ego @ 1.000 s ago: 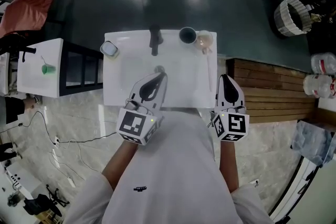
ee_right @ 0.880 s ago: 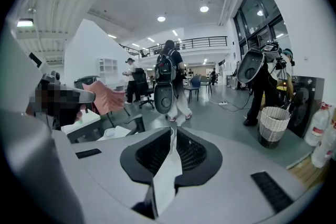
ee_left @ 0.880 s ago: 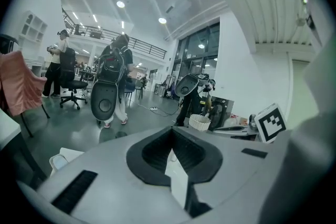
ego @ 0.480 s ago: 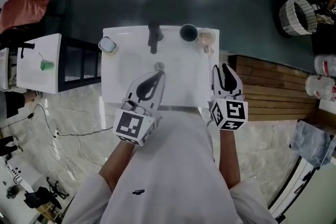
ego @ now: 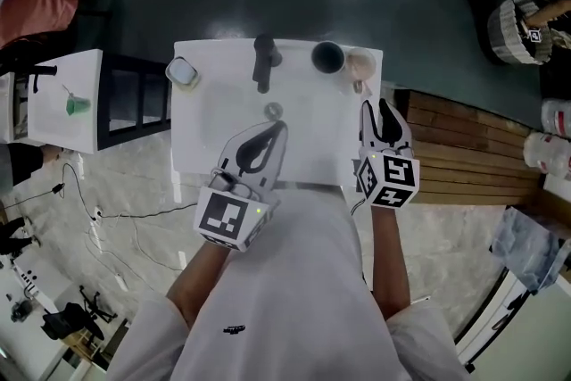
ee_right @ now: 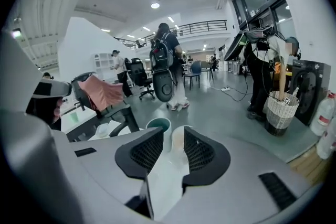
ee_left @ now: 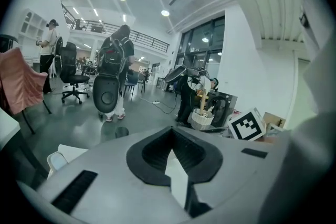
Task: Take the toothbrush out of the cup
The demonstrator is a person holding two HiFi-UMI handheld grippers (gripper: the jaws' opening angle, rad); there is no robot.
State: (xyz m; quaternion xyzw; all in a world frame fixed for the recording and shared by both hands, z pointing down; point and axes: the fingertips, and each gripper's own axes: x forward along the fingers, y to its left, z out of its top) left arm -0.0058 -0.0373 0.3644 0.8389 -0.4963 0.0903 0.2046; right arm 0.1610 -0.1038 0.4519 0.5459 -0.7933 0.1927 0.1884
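Approach: the right gripper (ego: 376,110), its empty jaws just opened, aims at the pale rounded cup (ego: 359,63) at the far right of the white basin (ego: 223,116), where the toothbrush, too small to make out, presumably stands. The left gripper (ego: 275,128) hangs closed. Next, pinch the handle.

R gripper (ego: 376,111) came fwd toward pale cup (ego: 359,63) ahead of its fingers (ee_right: 142,152); fingers just opened from shut, nothing gripped btwn them.
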